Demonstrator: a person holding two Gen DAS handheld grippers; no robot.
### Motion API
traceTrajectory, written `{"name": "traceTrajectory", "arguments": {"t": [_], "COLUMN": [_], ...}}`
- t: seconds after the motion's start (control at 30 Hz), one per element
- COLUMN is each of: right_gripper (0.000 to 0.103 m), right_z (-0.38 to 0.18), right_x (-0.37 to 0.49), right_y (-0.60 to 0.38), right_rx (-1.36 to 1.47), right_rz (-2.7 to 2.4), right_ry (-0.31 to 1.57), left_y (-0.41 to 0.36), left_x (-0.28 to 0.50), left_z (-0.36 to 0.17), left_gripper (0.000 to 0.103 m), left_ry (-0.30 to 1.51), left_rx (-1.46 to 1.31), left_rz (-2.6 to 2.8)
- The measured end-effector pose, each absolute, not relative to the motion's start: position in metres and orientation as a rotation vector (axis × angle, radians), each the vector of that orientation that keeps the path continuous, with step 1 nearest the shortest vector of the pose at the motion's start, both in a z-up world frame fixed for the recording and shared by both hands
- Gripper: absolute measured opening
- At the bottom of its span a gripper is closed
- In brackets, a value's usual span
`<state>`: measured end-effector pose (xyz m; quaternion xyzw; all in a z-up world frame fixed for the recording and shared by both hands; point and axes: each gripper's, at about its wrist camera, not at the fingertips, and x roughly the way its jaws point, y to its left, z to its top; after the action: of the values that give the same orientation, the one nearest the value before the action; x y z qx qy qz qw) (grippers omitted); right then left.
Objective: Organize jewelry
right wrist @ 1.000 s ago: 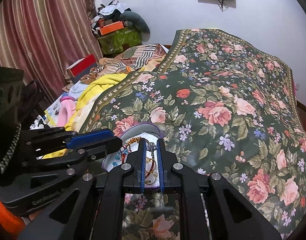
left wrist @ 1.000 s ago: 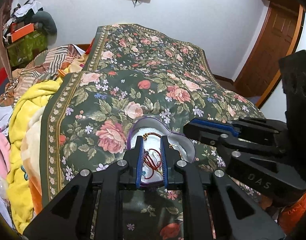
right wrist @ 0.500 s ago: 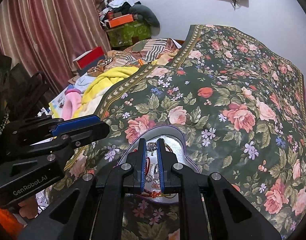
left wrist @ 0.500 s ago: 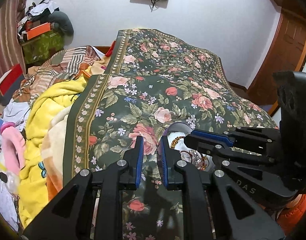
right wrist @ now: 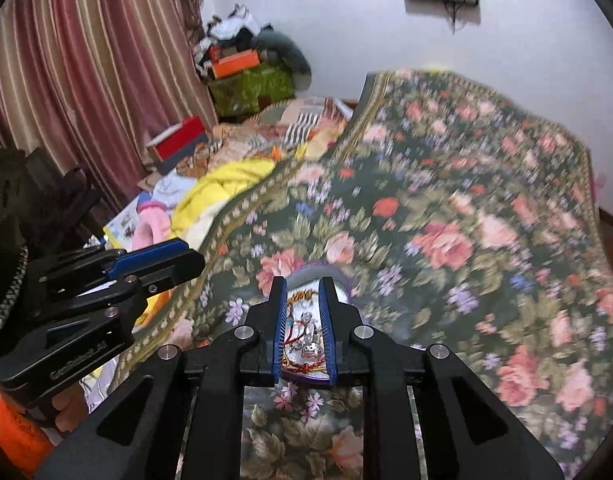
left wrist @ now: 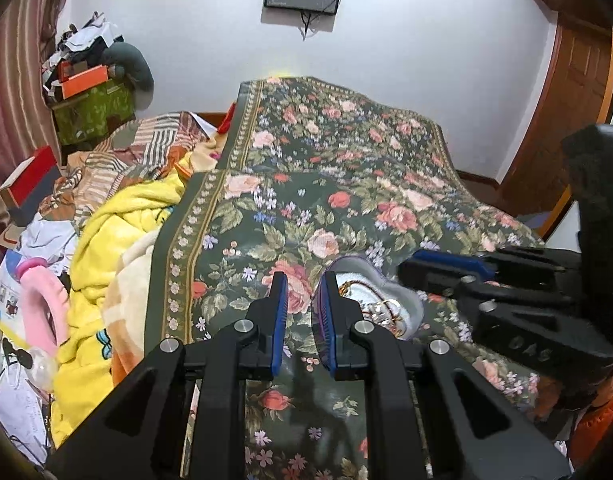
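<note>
At 6 o'clock in the right wrist view, the right gripper point(right wrist: 302, 282) hangs over the tray point(right wrist: 318, 270), fingers down to a narrow slot. Through that slot shows the jewelry point(right wrist: 302, 328): red thread, gold chain and a silver piece heaped together in the tray on the bedspread point(right wrist: 446, 240). Whether a strand is pinched or only lies beyond the pads, I cannot tell.

Now the left gripper point(left wrist: 300, 280): fingers just as narrow, nothing between them, tray at its 3 o'clock, half behind its right finger.

The danger is that tangle. Lift one strand and the rest may well come with it, or tip the light tray on the soft cover. Anything that drops could vanish against the busy flowers or slide towards the blanket point(left wrist: 106, 240) at 9 o'clock.

Blur smears the right view, so single pieces cannot be counted. The tray's near rim sits behind the fingers in both views.
</note>
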<state>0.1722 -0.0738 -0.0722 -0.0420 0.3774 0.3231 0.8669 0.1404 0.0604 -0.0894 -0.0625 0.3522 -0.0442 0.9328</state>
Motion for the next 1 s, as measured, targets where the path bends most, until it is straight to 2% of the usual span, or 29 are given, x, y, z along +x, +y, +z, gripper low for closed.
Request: {"name": "traceTrajectory", "arguments": {"t": [0.27, 0.4, 0.53, 0.57, 0.6, 0.63, 0.67, 0.7, 0.8, 0.83, 0.93, 1.0], "right_gripper": [0.014, 0.014, 0.015, 0.021, 0.034, 0.042, 0.058, 0.068, 0.083, 0.084, 0.089, 0.100], "right_z": [-0.008, 0.018, 0.037, 0.041, 0.044, 0.047, 0.050, 0.052, 0.057, 0.057, 0.058, 0.058], "right_x": [0.128, 0.100, 0.073, 0.066, 0.061, 0.055, 0.049, 0.043, 0.028, 0.026, 0.022, 0.021], "right_y": [-0.104, -0.118, -0.128, -0.130, -0.132, -0.134, -0.136, -0.137, -0.140, -0.140, -0.141, -0.141], "right_rx": [-0.064, -0.052, -0.032, -0.029, -0.026, -0.021, -0.017, -0.015, -0.025, -0.026, -0.025, -0.024], "right_rz": [0.638, 0.618, 0.603, 0.598, 0.591, 0.579, 0.563, 0.543, 0.498, 0.491, 0.479, 0.464], "right_ry": [0.577, 0.473, 0.393, 0.373, 0.356, 0.334, 0.309, 0.280, 0.222, 0.213, 0.200, 0.189], "left_y": [0.045, 0.033, 0.023, 0.020, 0.018, 0.015, 0.013, 0.011, 0.011, 0.011, 0.014, 0.015], "left_x": [0.099, 0.067, 0.032, 0.024, 0.017, 0.008, 0.000, -0.008, -0.025, -0.029, -0.040, -0.045], "left_z": [-0.033, 0.001, 0.031, 0.035, 0.040, 0.044, 0.048, 0.052, 0.059, 0.061, 0.064, 0.065], "left_gripper": [0.014, 0.025, 0.029, 0.036, 0.043, 0.047, 0.053, 0.058, 0.070, 0.072, 0.091, 0.099], "left_ry": [0.576, 0.464, 0.365, 0.344, 0.322, 0.299, 0.278, 0.260, 0.229, 0.223, 0.205, 0.191], "left_rx": [-0.096, -0.071, -0.057, -0.051, -0.045, -0.039, -0.032, -0.028, -0.041, -0.047, -0.061, -0.068], "left_rz": [-0.083, -0.079, -0.091, -0.086, -0.080, -0.074, -0.069, -0.064, -0.056, -0.055, -0.032, -0.001]}}
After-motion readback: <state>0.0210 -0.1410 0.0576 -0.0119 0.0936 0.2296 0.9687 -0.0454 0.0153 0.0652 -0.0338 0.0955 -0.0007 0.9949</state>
